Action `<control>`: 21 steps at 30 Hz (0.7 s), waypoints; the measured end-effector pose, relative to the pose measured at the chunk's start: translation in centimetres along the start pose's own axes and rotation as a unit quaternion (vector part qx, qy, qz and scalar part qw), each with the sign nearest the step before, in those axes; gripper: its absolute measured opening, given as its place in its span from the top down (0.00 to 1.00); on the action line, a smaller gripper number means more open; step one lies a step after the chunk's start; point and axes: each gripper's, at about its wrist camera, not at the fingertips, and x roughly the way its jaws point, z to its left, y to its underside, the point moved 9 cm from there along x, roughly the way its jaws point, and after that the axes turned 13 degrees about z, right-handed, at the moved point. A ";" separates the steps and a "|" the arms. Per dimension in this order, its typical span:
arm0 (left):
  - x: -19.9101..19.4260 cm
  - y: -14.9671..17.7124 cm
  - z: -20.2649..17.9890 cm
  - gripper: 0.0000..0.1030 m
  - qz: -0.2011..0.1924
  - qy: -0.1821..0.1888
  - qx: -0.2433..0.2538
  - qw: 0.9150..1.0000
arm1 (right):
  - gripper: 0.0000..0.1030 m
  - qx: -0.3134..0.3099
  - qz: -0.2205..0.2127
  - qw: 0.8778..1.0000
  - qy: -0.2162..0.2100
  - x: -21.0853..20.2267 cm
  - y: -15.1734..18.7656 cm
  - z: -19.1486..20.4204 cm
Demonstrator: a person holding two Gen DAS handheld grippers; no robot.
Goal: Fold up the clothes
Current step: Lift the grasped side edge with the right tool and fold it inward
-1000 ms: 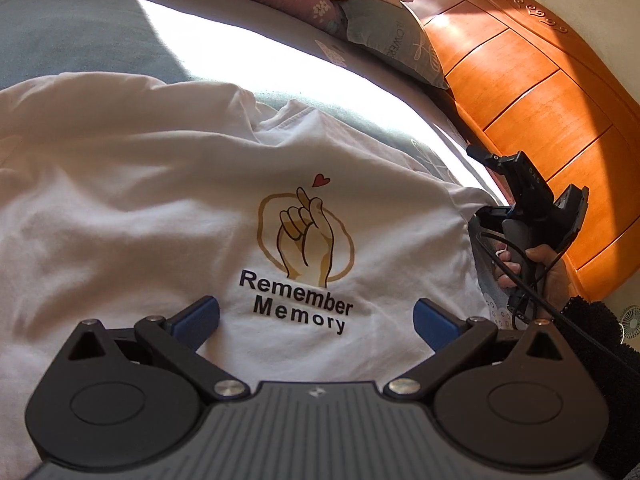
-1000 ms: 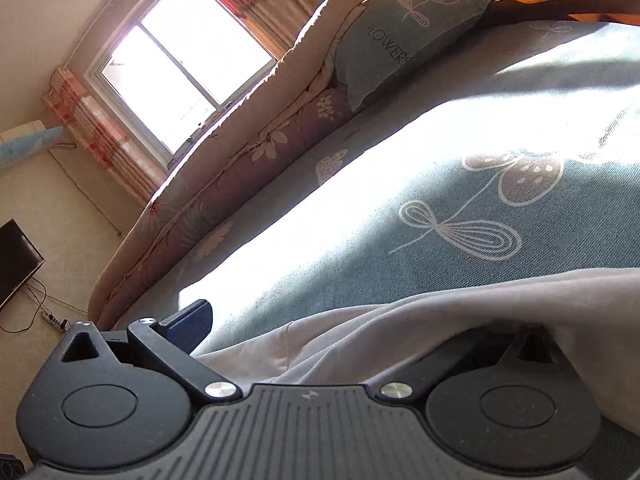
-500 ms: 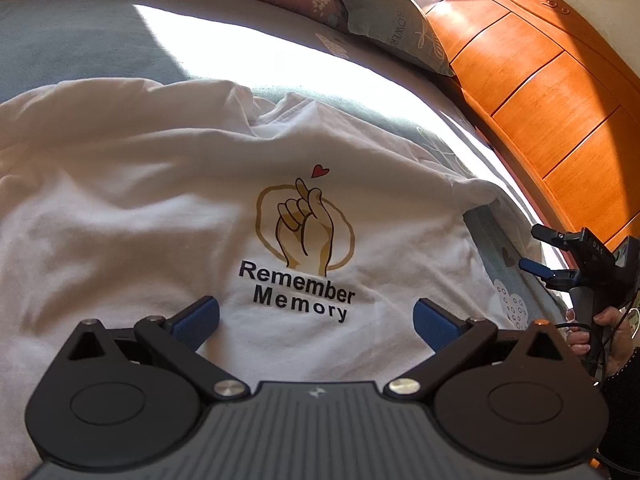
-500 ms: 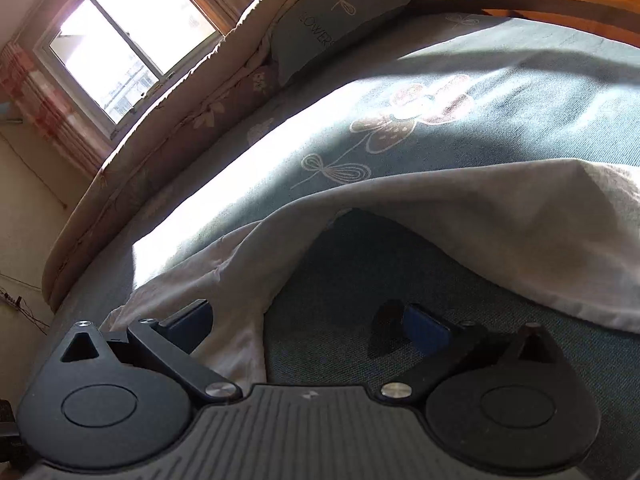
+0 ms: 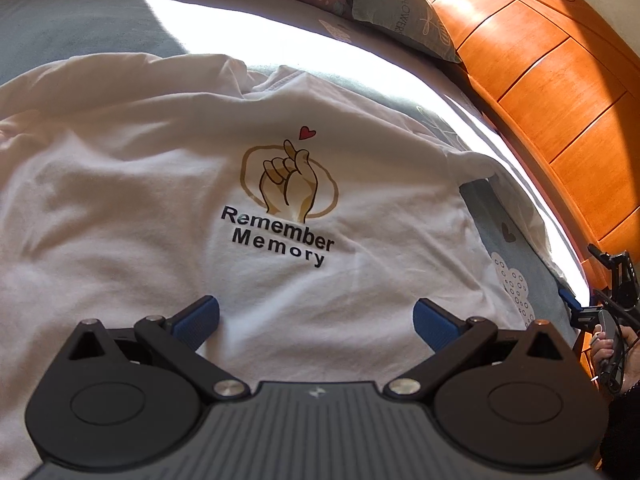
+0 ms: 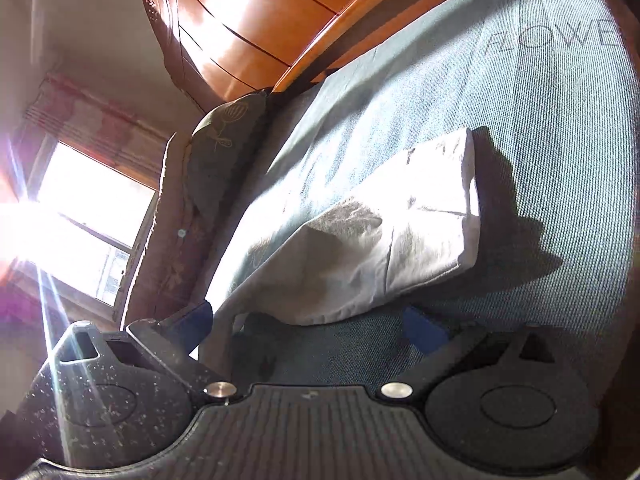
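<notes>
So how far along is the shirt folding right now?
Early on. Done: the white T-shirt lies spread print-up on the bed. In hand: nothing; the left tool is open above its lower part, and the right tool is open beside a sleeve. Left: every fold.
</notes>
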 end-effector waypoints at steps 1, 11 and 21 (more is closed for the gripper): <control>0.1 0.0 -0.1 0.01 0.001 -0.003 0.001 1.000 | 0.00 0.004 -0.011 1.000 0.004 0.3 -0.6 -0.1; 0.0 -0.2 0.2 0.01 -0.006 0.008 -0.007 1.000 | 0.00 -0.024 -0.057 0.997 0.040 2.9 -3.3 0.2; -0.2 -0.1 0.4 0.01 -0.015 0.019 -0.012 1.000 | 0.04 -0.058 -0.043 0.995 0.067 2.8 -2.4 0.1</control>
